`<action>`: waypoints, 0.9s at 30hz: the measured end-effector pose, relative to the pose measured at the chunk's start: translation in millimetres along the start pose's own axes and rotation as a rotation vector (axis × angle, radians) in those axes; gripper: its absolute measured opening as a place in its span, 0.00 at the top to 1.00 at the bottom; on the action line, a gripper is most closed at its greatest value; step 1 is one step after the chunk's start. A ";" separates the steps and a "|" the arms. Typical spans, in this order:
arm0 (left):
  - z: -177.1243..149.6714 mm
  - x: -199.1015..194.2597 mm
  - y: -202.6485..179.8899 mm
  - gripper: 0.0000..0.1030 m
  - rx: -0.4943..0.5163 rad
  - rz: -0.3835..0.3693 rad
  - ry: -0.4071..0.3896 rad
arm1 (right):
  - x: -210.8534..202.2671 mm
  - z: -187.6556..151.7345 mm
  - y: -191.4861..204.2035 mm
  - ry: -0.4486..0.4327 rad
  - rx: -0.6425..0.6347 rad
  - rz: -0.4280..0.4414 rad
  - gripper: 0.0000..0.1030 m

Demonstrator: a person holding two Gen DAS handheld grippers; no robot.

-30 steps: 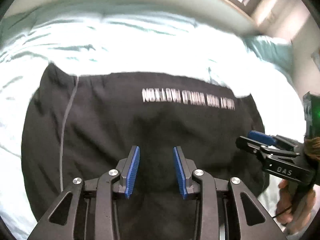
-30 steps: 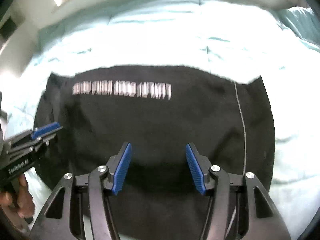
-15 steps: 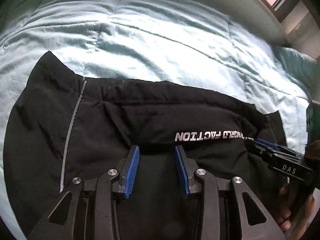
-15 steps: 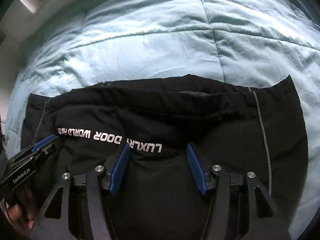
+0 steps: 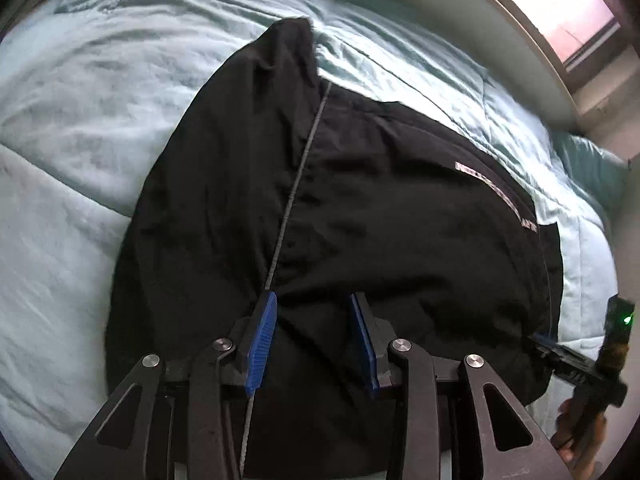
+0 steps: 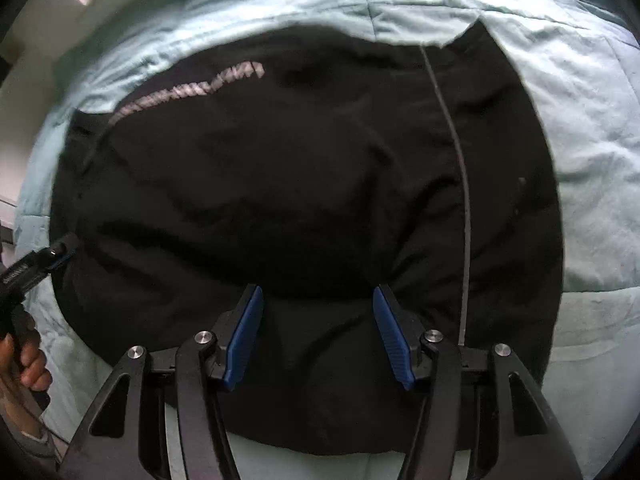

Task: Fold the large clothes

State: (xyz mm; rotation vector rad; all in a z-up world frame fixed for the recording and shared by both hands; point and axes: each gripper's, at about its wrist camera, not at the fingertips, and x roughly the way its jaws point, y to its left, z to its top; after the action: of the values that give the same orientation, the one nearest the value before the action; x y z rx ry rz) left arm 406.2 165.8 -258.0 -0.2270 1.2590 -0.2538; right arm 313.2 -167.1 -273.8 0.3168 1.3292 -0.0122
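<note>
While spread mid-frame: black garment [image 5: 380, 220] on pale blue bedding [image 5: 72, 128].
Edges: bedding bare at frame left and top.
Left gripper [image 5: 316, 340]: fingers apart over cloth.
Right gripper [image 6: 320, 336]: fingers apart over cloth.

The black garment [image 5: 400, 220] under my tongs is thin matt cloth, softly creased, with a narrow pale-grey piping line [image 5: 298, 176] and blurred whitish printed lettering [image 6: 188, 90] that looks flat. Around the garment, the pale teal quilt [image 5: 72, 128] is soft stitched fabric, faintly sheeny. My left gripper [image 5: 312, 336] and right gripper [image 6: 318, 334] have matt black plastic arms, ribbed blue pads [image 6: 390, 334] and shiny metal screw heads [image 5: 401, 345].
</note>
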 end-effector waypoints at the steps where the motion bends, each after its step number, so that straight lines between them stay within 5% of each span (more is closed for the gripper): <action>1: 2.0 -0.8 -2.9 0.62 0.013 0.010 0.000 | -1.1 1.9 2.0 -0.001 -0.008 -0.010 0.41; 10: 10.4 -58.5 22.5 0.62 0.005 -0.014 -0.070 | -54.7 -1.7 -45.4 -0.111 0.099 0.041 0.37; 13: 14.9 -70.9 47.3 0.48 -0.057 -0.061 -0.079 | -65.1 -9.5 -78.0 -0.127 0.169 0.025 0.37; 15: 17.0 -73.8 63.3 0.40 -0.101 -0.070 -0.073 | -68.8 -11.0 -95.6 -0.134 0.199 0.013 0.36; 27: 37.5 -42.3 105.8 0.40 -0.179 -0.122 0.026 | -59.3 8.0 -139.5 -0.138 0.244 0.013 0.28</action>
State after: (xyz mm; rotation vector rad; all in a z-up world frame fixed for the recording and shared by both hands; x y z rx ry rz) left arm 436.8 280.5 -241.1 -0.4567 1.2960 -0.2491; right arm 279.9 -312.6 -246.3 0.5223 1.1899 -0.1830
